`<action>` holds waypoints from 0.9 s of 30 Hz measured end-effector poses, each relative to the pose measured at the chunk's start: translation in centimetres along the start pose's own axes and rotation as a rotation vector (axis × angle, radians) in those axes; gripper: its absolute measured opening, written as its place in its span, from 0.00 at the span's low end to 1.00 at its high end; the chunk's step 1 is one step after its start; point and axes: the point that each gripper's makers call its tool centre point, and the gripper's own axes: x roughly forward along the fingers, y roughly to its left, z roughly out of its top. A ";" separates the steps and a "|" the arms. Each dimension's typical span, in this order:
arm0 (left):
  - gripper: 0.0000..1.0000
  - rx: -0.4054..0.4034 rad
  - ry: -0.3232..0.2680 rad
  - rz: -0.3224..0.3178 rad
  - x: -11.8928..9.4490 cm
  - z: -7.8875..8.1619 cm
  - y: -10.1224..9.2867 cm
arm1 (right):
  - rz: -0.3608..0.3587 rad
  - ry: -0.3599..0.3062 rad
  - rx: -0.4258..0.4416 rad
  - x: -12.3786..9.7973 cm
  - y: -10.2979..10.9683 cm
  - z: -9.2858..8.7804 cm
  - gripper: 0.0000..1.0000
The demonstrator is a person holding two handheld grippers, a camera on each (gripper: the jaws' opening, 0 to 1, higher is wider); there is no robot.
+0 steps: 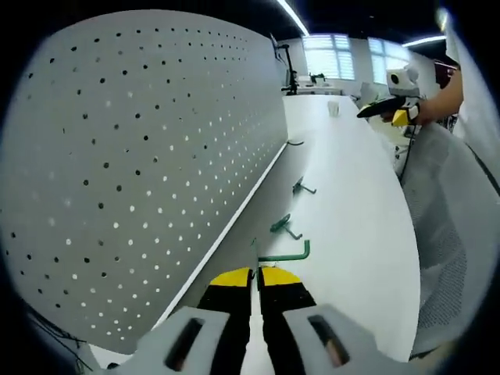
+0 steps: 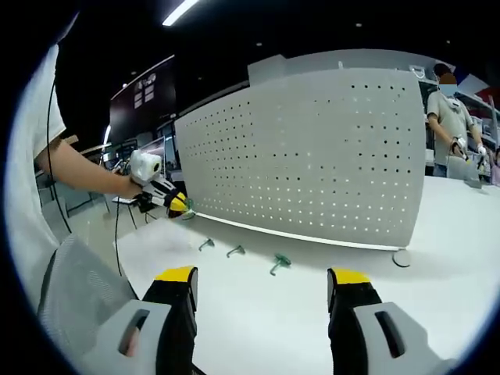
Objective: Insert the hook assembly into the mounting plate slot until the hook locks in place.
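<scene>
Each gripper has two black jaws with yellow tips, mounted on light grey housings with dark oblong slots: the left gripper (image 1: 258, 275) and the right gripper (image 2: 264, 275). Seen from the opposite view, each unit carries a white upper body on a black-and-yellow front. The person wears a white short-sleeved garment (image 2: 35, 125); a thin black cable (image 2: 51, 168) runs along it.

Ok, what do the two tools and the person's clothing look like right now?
Each tool has black jaws with yellow tips on a light grey body with slotted openings: the left tool and the right tool. A white box sits on top. A thin dark cable runs along the arm. The person wears a white short sleeve.
</scene>
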 end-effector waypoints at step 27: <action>0.03 -0.146 -0.253 0.145 -2.2 5.4 -1.6 | 0.002 -0.023 0.001 -0.2 0.1 0.4 0.66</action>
